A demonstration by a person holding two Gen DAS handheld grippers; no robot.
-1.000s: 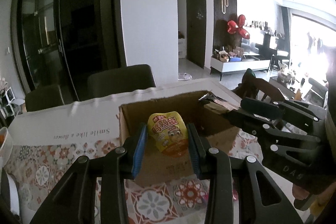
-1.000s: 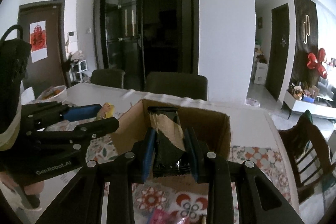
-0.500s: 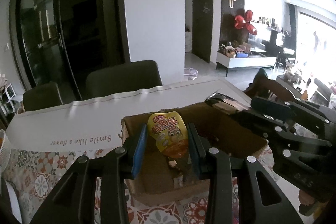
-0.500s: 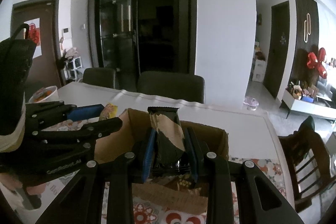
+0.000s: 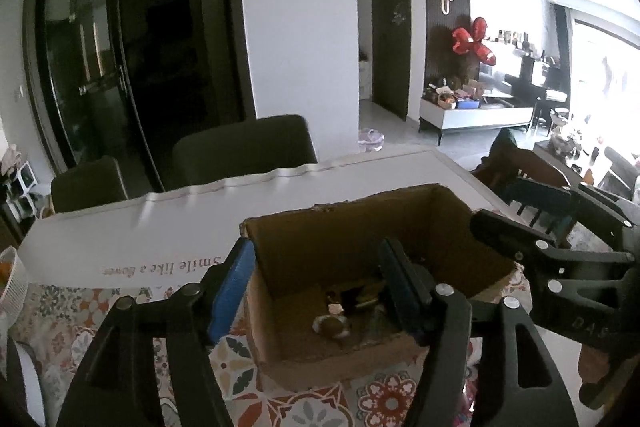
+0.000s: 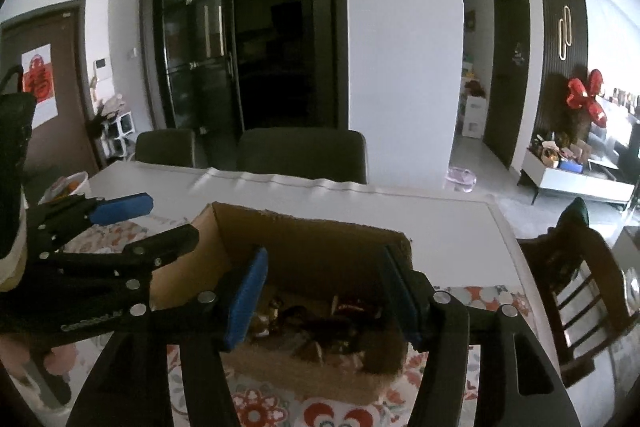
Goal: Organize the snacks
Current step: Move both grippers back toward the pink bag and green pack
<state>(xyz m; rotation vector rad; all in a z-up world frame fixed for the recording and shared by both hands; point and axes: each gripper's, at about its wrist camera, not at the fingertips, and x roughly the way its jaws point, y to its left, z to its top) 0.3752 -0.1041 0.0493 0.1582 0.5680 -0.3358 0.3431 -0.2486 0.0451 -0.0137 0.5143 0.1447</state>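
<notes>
Hovering over the open brown cardboard box (image 5: 360,227) on the patterned tablecloth (image 5: 60,315), the left gripper (image 5: 316,291) and right gripper (image 6: 324,291) have just opened and hold nothing — apparently to drop snacks — wrapped snacks (image 6: 320,311) lie inside.

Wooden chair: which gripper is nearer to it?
Right. The right gripper sits between the wooden chair and the left gripper, across the box; both grippers' jaws have just been opening, empty.

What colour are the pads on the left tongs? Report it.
Blue pads on black left tongs; clearest in the left wrist view.
</notes>
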